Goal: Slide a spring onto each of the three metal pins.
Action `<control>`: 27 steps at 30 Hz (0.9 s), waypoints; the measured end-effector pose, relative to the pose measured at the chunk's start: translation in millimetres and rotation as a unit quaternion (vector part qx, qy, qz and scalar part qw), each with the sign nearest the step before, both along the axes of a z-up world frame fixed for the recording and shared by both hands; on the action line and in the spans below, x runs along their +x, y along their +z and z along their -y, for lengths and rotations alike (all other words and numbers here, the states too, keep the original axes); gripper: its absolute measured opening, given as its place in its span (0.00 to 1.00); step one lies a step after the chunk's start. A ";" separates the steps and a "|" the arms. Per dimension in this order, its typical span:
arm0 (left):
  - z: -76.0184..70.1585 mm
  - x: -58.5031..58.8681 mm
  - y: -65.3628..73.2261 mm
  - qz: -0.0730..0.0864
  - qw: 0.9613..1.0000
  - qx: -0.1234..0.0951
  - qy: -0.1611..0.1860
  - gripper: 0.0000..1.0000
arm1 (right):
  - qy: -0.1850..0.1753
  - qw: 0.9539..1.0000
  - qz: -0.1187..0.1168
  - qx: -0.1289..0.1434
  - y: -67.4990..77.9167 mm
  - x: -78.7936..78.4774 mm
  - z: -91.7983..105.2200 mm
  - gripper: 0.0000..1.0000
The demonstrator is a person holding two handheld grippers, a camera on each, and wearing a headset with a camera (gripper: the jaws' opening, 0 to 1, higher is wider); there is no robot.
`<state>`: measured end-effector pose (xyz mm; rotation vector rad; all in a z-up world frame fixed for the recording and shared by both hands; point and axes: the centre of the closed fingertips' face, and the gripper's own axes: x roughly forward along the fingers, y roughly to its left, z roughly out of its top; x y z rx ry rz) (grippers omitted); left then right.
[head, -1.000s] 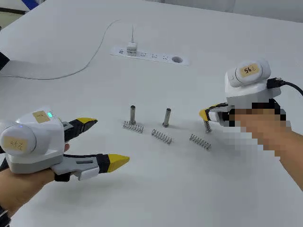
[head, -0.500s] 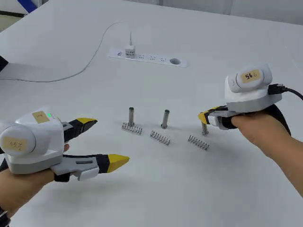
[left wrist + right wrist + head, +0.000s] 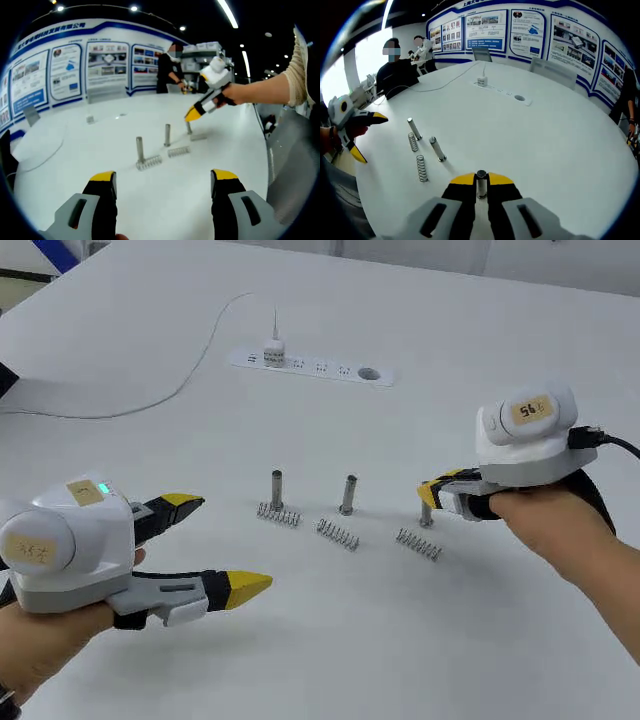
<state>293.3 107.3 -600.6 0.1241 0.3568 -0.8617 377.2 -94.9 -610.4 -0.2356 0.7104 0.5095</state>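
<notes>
Three upright metal pins stand in a row on the white table: left pin (image 3: 276, 487), middle pin (image 3: 349, 493), right pin (image 3: 425, 516). In front of each lies a spring: left spring (image 3: 278, 514), middle spring (image 3: 338, 534), right spring (image 3: 418, 544). My right gripper (image 3: 431, 491) is shut on the right pin (image 3: 481, 176), whose top shows between the yellow tips. My left gripper (image 3: 218, 543) hangs open at the near left, well short of the left pin (image 3: 140, 149), with nothing between its fingers (image 3: 103, 177).
A white power strip (image 3: 310, 367) with a plug (image 3: 274, 345) and a cable (image 3: 190, 375) lies at the back of the table. People sit and stand beyond the table's far side (image 3: 395, 70).
The head camera has shifted a little. My right gripper stays shut on the right pin and my left gripper stays open; pins and springs keep their places.
</notes>
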 end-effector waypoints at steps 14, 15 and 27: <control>1.0 -1.1 1.8 0.001 1.000 0.000 -0.001 0.78 | 0.001 1.000 0.005 0.009 1.5 -8.4 0.5 0.09; 1.0 -1.0 1.8 0.002 1.000 0.001 -0.001 0.78 | 0.001 1.000 0.006 0.010 1.5 -9.3 0.5 0.09; 1.8 -0.9 3.1 0.003 1.000 0.001 -0.002 0.78 | 0.008 1.000 0.008 0.008 1.4 -11.2 0.6 0.09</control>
